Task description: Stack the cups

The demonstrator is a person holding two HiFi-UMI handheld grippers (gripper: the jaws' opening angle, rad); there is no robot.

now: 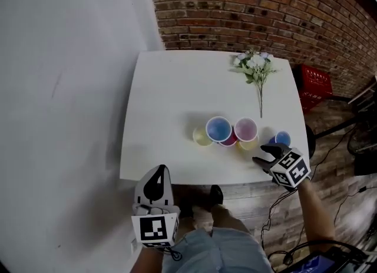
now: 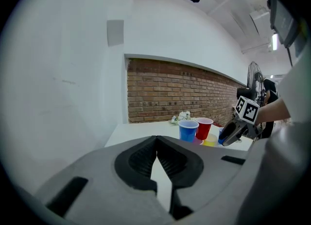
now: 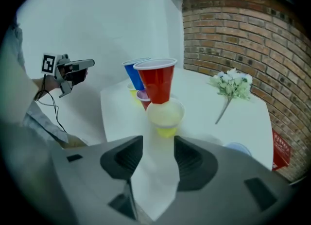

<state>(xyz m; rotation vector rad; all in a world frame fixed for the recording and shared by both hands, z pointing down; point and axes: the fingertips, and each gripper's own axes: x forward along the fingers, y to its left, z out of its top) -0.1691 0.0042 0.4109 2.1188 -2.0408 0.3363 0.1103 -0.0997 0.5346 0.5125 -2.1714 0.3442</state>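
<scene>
Our right claw (image 1: 260, 153) is wide open and empty, our left claw (image 1: 158, 174) is pinched shut on nothing, and on the white table (image 1: 171, 89) we see flowers (image 1: 256, 68) far back and a blue cup (image 1: 218, 129), red cup (image 1: 245, 129) and yellow cup (image 1: 250, 144) bunched near the right claw.

From the head view we saw only the far rim of the small blue cup (image 1: 283, 137), its near side behind the right gripper (image 1: 263, 153). In the right gripper view the red cup (image 3: 158, 80) covered most of the tall blue cup (image 3: 130, 71). The red crate (image 1: 315, 83) sat partly behind the table (image 1: 165, 101), its print too small to read.
</scene>
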